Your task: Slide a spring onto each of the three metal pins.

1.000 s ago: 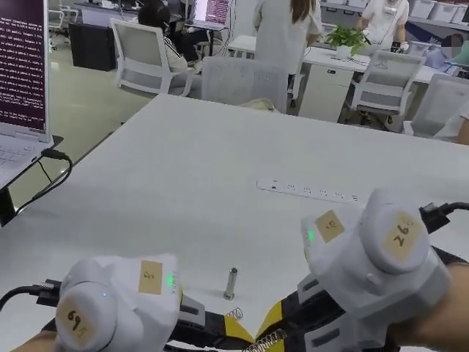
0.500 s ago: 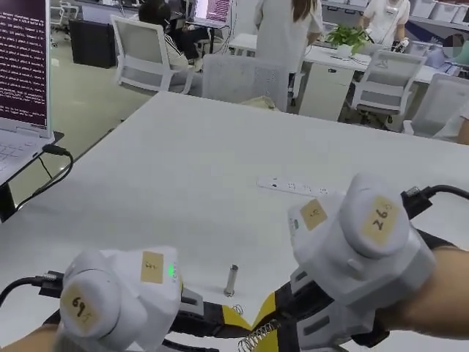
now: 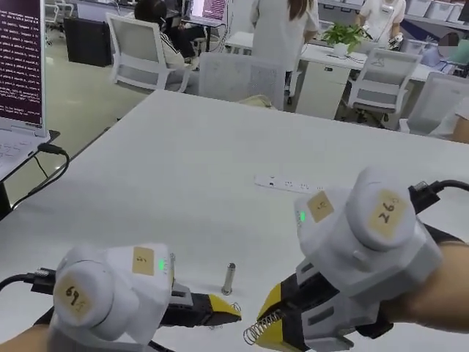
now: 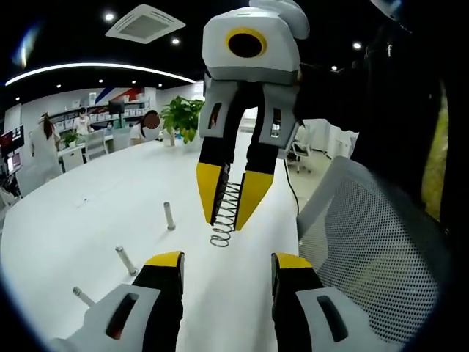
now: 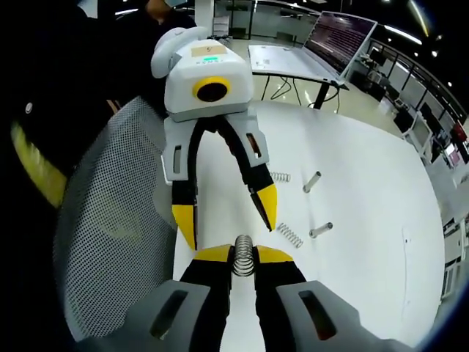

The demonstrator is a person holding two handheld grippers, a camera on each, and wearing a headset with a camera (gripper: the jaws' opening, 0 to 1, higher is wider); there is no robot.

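While a second ago both sets of jaws were crowded together low over the table with a spring down between them, my right gripper (image 5: 243, 258) now has that spring (image 4: 226, 214) pinched between its yellow tips. It is carried clear of the white table (image 3: 183, 169), with most of its coils sticking out past the jaws. My left gripper (image 4: 229, 262) has drawn apart from the right one. Its jaws are spread wide with nothing in them, and it faces the right one across a small gap. I take this to mean the pick-up is done and the threading can begin. The three pins (image 4: 169, 216) (image 4: 124, 259) (image 4: 80, 295) stand upright and bare, so none is served yet. Two loose springs (image 5: 280, 176) (image 5: 289, 235) lie on the table near them. The nearest pin (image 3: 229, 278) stands just beyond the two grippers. I judge the next move calls for turning the spring's free end down and lining its bore up over that pin's top.
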